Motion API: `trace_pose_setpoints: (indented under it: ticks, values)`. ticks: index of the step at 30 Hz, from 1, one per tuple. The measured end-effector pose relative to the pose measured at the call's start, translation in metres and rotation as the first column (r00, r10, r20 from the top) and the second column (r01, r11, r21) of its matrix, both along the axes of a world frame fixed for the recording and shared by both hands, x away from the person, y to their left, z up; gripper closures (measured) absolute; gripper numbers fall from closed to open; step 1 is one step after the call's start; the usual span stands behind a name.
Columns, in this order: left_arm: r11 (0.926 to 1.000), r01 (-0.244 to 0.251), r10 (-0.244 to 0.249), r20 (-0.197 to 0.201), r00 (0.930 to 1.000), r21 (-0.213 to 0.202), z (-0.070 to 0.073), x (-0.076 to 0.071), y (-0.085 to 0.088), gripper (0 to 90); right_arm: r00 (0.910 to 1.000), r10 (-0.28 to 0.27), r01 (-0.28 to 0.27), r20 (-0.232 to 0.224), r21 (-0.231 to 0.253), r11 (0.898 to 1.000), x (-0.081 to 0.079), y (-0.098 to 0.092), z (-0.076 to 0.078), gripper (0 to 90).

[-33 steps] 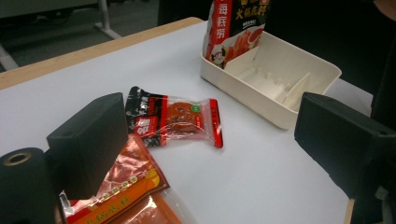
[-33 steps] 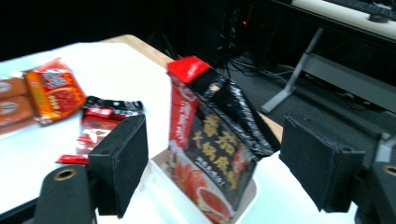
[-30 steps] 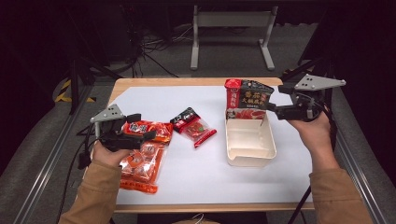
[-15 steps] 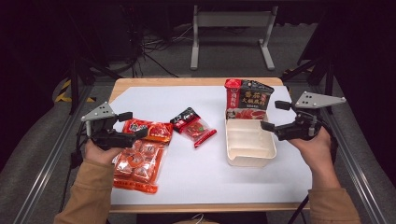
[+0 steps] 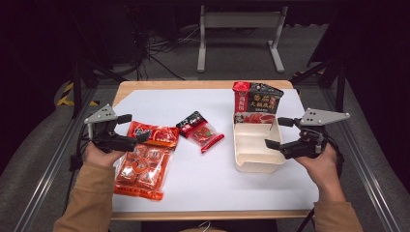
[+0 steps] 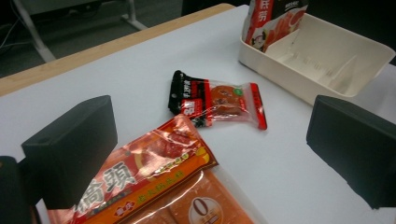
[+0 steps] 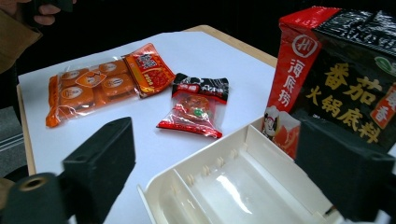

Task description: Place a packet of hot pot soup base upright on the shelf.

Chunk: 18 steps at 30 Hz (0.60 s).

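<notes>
standing in the far end of the white tray (image 5: 255, 163), a red and black pouch (image 5: 255, 102); its lettering reads clearly in the right gripper view. left gripper (image 5: 134, 128), jaws apart, hovers over the orange pack (image 5: 141, 166); right gripper (image 5: 280, 133), jaws apart, over the tray. small packet (image 5: 201, 131) lies between.

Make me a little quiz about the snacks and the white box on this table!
1. True or false: the small red and black packet lies inside the white box.
2. What stands up in the far end of the box? A) black and red packet B) a cup
3. Are the left gripper and the right gripper open or shut?

Key: 1 false, it lies on the table. 2 A. 3 open.
</notes>
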State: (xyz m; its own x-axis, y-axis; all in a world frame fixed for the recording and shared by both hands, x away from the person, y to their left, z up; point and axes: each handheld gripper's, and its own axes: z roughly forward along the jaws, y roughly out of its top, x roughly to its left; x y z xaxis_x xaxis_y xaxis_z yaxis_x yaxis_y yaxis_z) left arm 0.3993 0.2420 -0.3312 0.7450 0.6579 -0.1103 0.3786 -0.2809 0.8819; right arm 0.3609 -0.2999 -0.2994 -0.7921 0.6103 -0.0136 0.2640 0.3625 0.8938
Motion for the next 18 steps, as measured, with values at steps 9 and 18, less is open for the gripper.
trace_pose_setpoints:
  ticks: [9, 18]
  values:
    - [0.9982, -0.056, 0.056, -0.026, 0.9981, 0.023, -0.007, 0.021, 0.014, 7.6, 0.9999, -0.011, 0.011, -0.002, 0.044, 0.999, -0.001, -0.009, -0.005, 19.5]
    - [0.9900, -0.140, 0.136, -0.137, 0.9811, -0.017, -0.022, 0.050, 0.033, 11.4, 0.9997, -0.017, 0.017, 0.017, 0.037, 0.999, -0.004, -0.008, -0.008, 22.6]
